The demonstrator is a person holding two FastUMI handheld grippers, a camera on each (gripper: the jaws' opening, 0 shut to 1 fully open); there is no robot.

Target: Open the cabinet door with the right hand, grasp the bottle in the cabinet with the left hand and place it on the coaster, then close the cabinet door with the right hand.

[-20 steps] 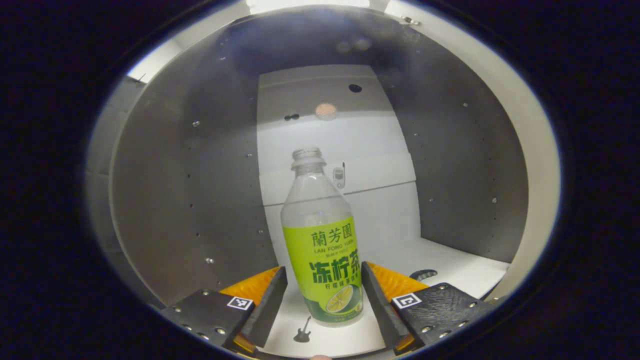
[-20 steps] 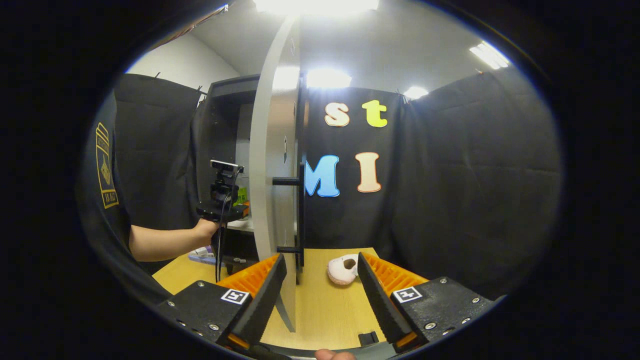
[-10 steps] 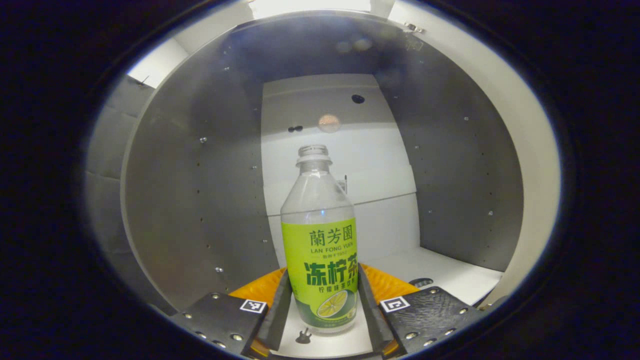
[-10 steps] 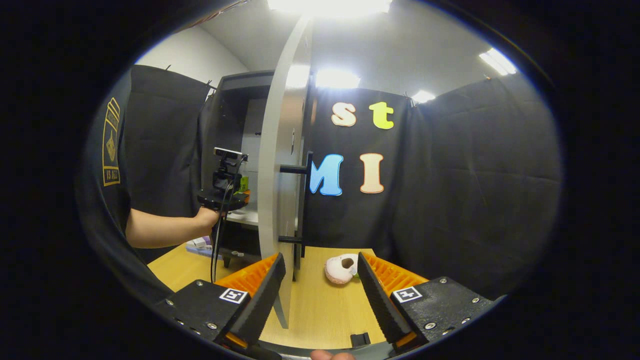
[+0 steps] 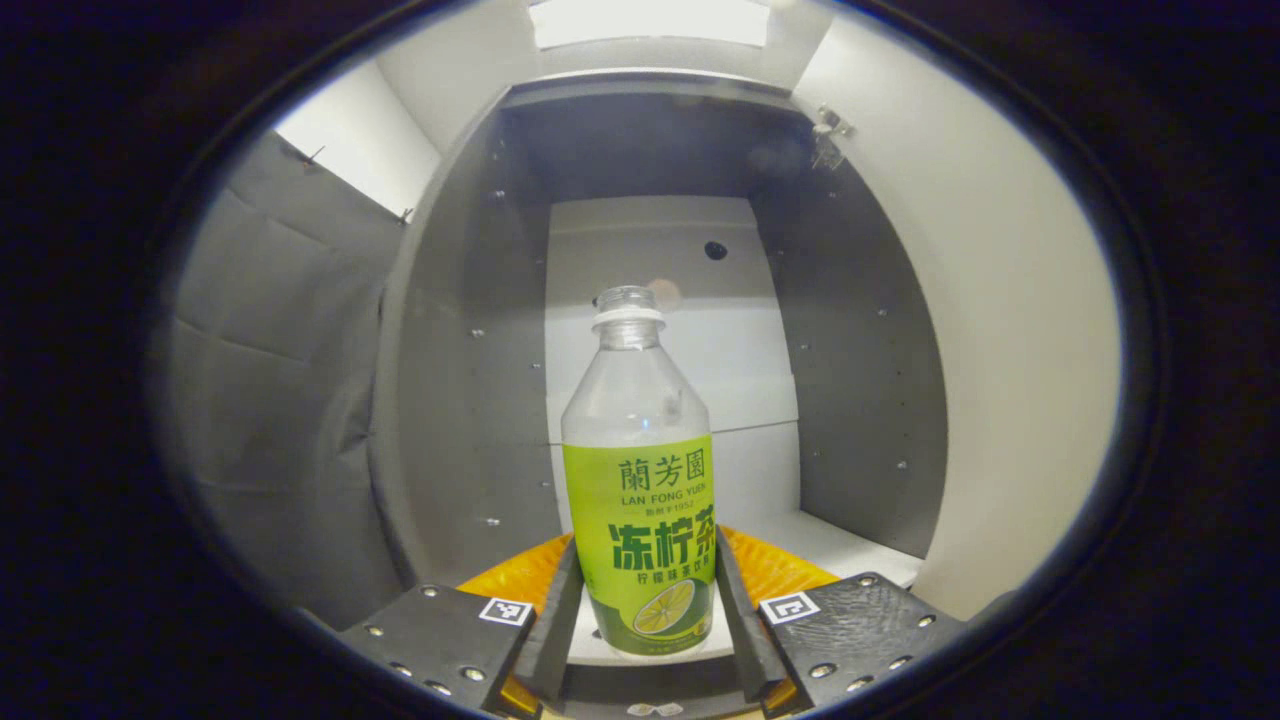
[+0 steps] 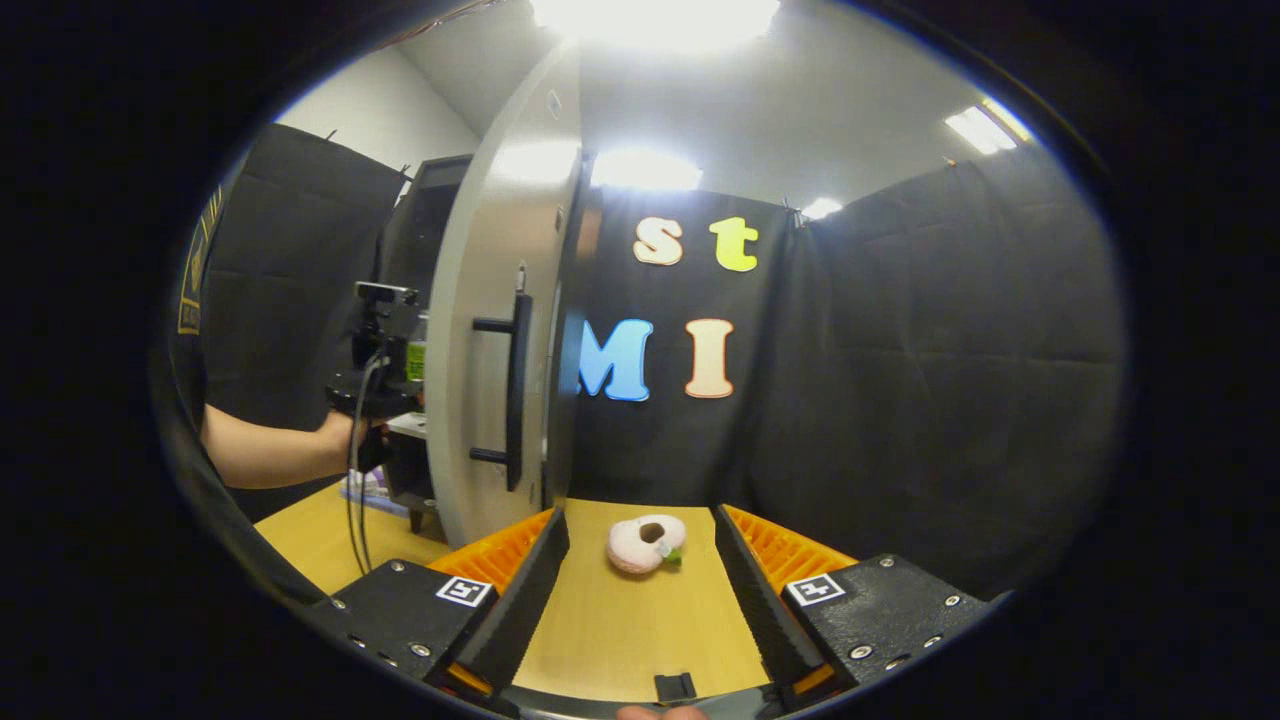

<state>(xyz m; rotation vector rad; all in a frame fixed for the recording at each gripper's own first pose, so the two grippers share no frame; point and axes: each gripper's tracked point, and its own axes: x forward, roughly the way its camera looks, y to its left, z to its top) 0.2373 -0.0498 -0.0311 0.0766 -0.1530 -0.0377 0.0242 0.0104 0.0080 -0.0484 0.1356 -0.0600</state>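
Bottle [image 5: 640, 480] is clamped upright between both fingers of your left gripper [image 5: 640, 640], at the open front of the cabinet [image 5: 470, 380], its base level with the shelf's front edge. Your right gripper [image 6: 632, 610] is spread wide with nothing in it, hovering over the wooden table [image 6: 620, 630], well apart from the cabinet door [image 6: 490, 350], which stands open. There's a small pink doughnut-shaped toy [image 6: 645, 543] lying on the table beyond those fingers.

The bottle [image 5: 638, 420] carries a green label [image 5: 640, 540] of printed writing; a square coded marker [image 5: 505, 611] sits just beside it.
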